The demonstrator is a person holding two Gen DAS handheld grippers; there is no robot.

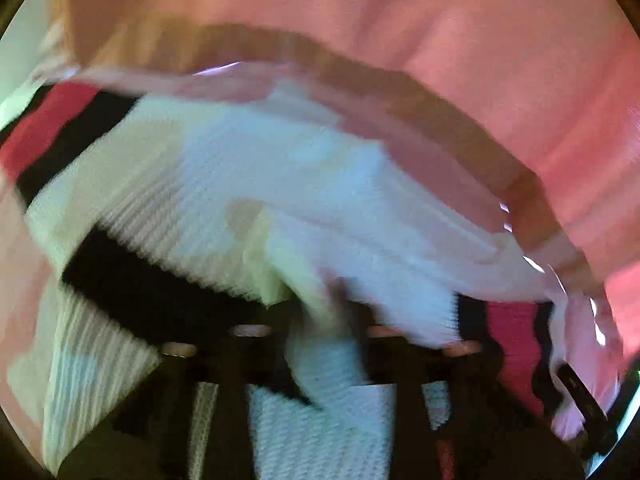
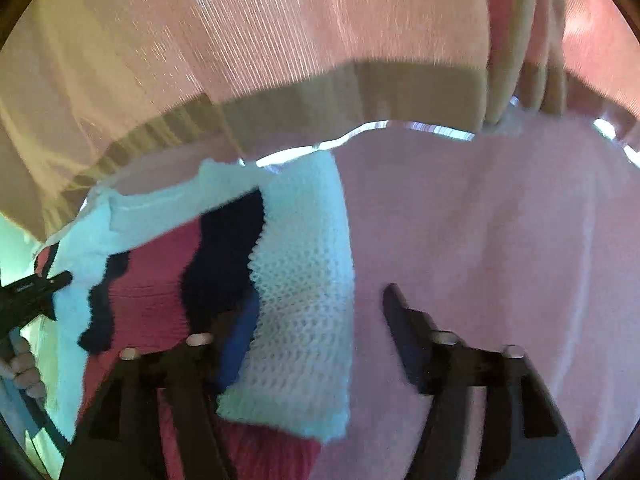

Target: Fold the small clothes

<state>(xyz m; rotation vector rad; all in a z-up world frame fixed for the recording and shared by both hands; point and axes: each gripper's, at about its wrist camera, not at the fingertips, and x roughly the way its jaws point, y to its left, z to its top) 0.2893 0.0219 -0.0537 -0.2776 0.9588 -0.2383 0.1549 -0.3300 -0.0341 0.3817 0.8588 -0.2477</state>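
Left wrist view: left gripper clamps a fold of the white knit garment, blurred, which hides the pink cloth below.

Right wrist view: right gripper, jaws apart, its left finger overlapping the garment; one hand at left.

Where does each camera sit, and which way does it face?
Left wrist: on the left tool, looking down its fingers at the white knitted garment pinched there; the person's sweater fills the top.
Right wrist: on the right tool, looking down at the garment's edge and the pink cloth; the left tool and a hand show at the left edge.
Shared: garment, cloth, sweater.
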